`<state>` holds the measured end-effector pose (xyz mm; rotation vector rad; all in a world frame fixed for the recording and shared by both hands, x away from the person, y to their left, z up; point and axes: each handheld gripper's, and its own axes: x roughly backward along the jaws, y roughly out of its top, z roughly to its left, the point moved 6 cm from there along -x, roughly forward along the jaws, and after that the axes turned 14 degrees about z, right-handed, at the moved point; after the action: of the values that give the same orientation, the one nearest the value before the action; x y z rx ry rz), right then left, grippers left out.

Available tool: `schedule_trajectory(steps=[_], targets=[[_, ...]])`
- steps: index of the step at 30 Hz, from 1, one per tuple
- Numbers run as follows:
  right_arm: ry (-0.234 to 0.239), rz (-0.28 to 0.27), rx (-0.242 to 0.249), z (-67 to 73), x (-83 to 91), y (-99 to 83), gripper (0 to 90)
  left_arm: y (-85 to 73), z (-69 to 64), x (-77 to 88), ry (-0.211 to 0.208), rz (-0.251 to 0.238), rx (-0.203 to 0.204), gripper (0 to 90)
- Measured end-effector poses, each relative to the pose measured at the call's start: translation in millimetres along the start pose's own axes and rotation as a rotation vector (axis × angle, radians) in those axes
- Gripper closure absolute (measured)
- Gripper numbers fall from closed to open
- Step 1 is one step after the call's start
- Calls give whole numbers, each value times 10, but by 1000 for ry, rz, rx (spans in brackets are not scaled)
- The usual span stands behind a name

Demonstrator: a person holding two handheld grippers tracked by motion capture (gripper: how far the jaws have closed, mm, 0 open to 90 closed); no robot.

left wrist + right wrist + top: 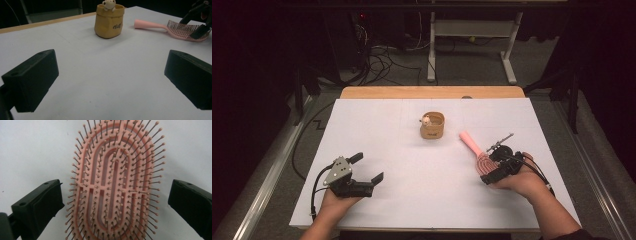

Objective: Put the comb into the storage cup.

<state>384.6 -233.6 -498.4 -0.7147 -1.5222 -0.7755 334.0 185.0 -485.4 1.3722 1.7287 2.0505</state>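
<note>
With its fingers spread wide either side of the pink hairbrush [113, 185] lying bristles-up on the table [377, 125], the right gripper [495, 167] seemingly hovered above it and risked catching only springy bristles, while the left gripper [364, 169] waited open and empty.

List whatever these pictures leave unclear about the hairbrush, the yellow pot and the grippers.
- Pink hairbrush: handle cut off by the right gripper view's top edge; in the high view the right gripper covers part of the head.
- Yellow pot: the inside is hidden by its own wall; the lettering is too small to read.
- Left gripper: open; its base is cut off in its own view.
</note>
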Motion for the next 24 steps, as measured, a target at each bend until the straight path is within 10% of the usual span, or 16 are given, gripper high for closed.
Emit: schedule_trajectory(steps=[24], targets=[[0, 65, 28, 13, -81, 106, 86, 8, -16, 22, -4, -9, -7, 0]])
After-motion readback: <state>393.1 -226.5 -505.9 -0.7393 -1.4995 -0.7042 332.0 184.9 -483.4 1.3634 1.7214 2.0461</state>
